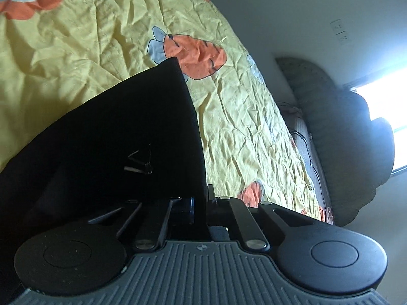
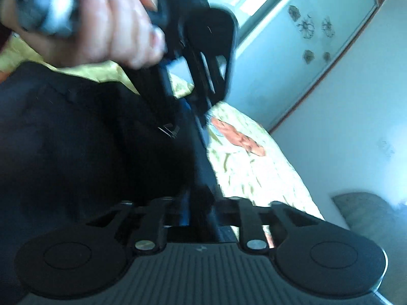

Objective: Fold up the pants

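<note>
Black pants (image 1: 114, 139) lie on a crumpled yellow bedsheet (image 1: 76, 38) printed with orange shapes. A small metal clasp (image 1: 142, 165) glints on the cloth. My left gripper (image 1: 201, 198) is shut on the pants' right edge, with its jaws together. The blurred right wrist view shows the pants (image 2: 76, 139) filling the left side. A person's hand (image 2: 101, 25) holds the left gripper (image 2: 175, 124) down onto them near the clasp. My right gripper (image 2: 203, 203) sits at the same pants edge. Dark cloth runs between its fingers, but blur hides whether the pads press on it.
The bed's right edge runs beside a white wall with a socket (image 1: 340, 31). A grey cushion (image 1: 330, 139) and a bright window (image 1: 381, 106) lie beyond the bed. A pale wardrobe door with flower prints (image 2: 305, 38) stands behind the bed in the right wrist view.
</note>
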A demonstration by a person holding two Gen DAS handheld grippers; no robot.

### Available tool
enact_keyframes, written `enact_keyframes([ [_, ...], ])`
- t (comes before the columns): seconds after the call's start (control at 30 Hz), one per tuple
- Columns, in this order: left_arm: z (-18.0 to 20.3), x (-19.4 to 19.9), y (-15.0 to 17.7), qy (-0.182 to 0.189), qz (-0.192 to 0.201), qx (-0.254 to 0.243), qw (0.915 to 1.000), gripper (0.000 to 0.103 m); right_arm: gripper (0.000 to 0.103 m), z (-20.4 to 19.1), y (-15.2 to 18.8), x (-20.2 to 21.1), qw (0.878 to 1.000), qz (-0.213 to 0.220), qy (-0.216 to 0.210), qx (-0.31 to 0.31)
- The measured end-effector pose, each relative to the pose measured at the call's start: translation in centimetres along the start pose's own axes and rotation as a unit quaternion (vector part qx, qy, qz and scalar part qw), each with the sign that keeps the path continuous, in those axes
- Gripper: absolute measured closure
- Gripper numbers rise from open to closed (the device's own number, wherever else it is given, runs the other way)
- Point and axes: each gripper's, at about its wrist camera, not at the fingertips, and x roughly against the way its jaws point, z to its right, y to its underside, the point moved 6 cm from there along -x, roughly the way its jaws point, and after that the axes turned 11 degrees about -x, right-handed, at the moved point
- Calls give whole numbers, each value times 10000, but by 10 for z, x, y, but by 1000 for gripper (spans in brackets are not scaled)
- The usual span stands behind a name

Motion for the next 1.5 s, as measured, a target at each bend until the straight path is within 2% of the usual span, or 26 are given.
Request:
enact_keyframes([
  [0.03, 0, 5, 3, 13, 29, 11, 10000, 97, 57, 1, 0, -1, 9999, 36, 135, 7],
  [0.07, -1, 8, 4, 37, 49, 38, 10000, 98, 50, 2, 1, -3, 9998, 4, 198, 22],
  [0.13, -1, 16, 9, 108, 121, 104, 9998, 98, 52, 5, 5, -10, 9993, -138, 339, 41],
  [0.2, -3, 25, 13, 127, 232, 100, 9996, 98, 74, 10, 7, -16, 9978, -359, 539, -152],
  [0.23, -2, 27, 15, 120, 304, 51, 9995, 98, 91, 13, 8, -17, 9969, -448, 589, -268],
  [0.3, 1, 31, 16, 84, 425, -134, 9990, 96, 93, 17, 10, -13, 9963, -424, 638, -392],
  [0.33, 2, 31, 15, 88, 456, -157, 9988, 83, 94, 14, 8, -10, 9966, -402, 642, -327],
  [0.4, 2, 32, 11, 53, 564, -130, 9983, 73, 94, 3, 6, -3, 9970, -339, 700, -27],
  [0.43, 0, 33, 9, 11, 637, -109, 9979, 65, 94, -2, 4, 1, 9970, -316, 706, 98],
  [0.53, -3, 36, 3, -71, 849, -120, 9963, 48, 94, -9, 3, 8, 9972, -334, 638, 222],
  [0.57, -4, 37, 2, -100, 876, -110, 9960, 48, 94, -10, 3, 10, 9970, -346, 637, 260],
  [0.6, -6, 39, 1, -114, 875, -89, 9961, 55, 94, -11, 6, 13, 9969, -353, 643, 277],
  [0.63, -7, 41, 2, -114, 875, -98, 9961, 77, 94, -13, 5, 17, 9969, -350, 647, 263],
  [0.7, -8, 46, 6, -274, 873, -249, 9955, 99, 94, -7, 7, 17, 9968, -368, 690, 180],
  [0.87, -9, 61, 18, -297, 1048, -425, 9931, 99, 89, 12, 8, 9, 9920, -484, 1164, 10],
  [1.03, -9, 68, 21, -304, 1072, -480, 9926, 99, 89, 56, 37, 12, 9783, -985, 1786, -370],
  [1.1, -9, 69, 21, -312, 1078, -504, 9924, 99, 90, 74, 48, 16, 9724, -1213, 1879, -672],
  [1.17, -9, 72, 23, -304, 1095, -563, 9919, 99, 94, 81, 49, 25, 9711, -1227, 1883, -808],
  [1.33, -10, 94, 35, -251, 1157, -777, 9899, 99, 95, 57, 29, 53, 9725, -1078, 2033, -365],
  [1.43, -17, 114, 47, -169, 1150, -847, 9896, 99, 95, 41, 20, 76, 9748, -1016, 1947, -400],
  [1.5, -23, 124, 56, -174, 1107, -894, 9897, 99, 95, 32, 29, 85, 9758, -998, 1913, -344],
])
